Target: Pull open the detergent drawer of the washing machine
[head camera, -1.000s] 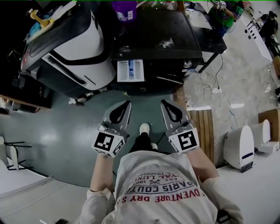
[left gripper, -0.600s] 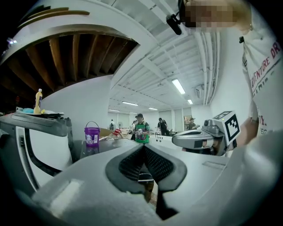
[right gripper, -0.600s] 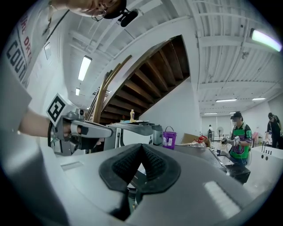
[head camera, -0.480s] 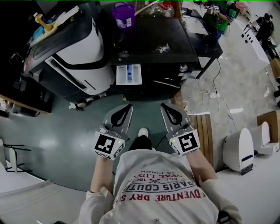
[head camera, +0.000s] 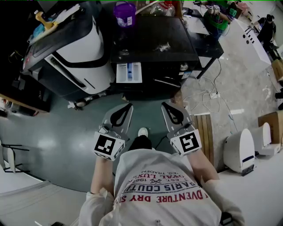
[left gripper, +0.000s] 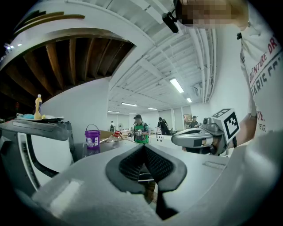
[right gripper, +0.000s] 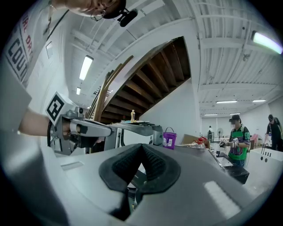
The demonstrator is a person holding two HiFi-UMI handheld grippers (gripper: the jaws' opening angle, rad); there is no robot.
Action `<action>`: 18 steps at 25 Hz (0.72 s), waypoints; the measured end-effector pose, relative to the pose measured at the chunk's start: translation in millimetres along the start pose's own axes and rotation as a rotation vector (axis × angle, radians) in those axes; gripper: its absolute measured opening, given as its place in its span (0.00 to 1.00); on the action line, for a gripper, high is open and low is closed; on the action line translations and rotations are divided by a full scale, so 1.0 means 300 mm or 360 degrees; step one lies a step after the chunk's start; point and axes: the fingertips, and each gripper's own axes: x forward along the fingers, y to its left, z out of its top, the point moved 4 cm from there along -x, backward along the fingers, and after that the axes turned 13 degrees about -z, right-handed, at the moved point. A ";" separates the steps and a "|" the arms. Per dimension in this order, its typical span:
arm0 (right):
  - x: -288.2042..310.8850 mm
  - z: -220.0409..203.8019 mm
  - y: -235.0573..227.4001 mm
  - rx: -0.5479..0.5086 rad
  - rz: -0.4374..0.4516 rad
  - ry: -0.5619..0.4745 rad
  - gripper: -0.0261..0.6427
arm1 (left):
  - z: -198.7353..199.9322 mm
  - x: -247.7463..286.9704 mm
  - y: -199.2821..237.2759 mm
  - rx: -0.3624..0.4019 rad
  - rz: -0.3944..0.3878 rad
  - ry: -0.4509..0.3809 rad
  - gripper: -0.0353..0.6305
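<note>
Hardly shifted since a second ago, the left hand-held gripper (head camera: pixel 128 105) and right hand-held gripper (head camera: pixel 164 104) stay pressed together and empty, apart from the black washing machine (head camera: pixel 150 39). Its white detergent drawer (head camera: pixel 129 73), blue in the middle, stands pulled out at the front.

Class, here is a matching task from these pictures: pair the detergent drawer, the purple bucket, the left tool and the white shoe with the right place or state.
Things:
1. detergent drawer
2. purple bucket
3. left tool
4. white shoe

Places or states:
a. on the floor
b. jaws shut, nothing between them
c. pulled out, open
d. on top of the black washing machine

Pairs: 1-c, 2-d, 3-b, 4-a.
</note>
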 end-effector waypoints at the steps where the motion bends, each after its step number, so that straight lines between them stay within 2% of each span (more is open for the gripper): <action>1: -0.001 0.001 0.001 0.0005 -0.0001 0.0000 0.04 | -0.002 -0.003 -0.001 0.0004 0.0003 0.0003 0.05; 18: -0.047 0.010 0.022 0.0021 0.0010 -0.0012 0.04 | -0.001 -0.018 -0.053 -0.0009 0.0021 0.0027 0.05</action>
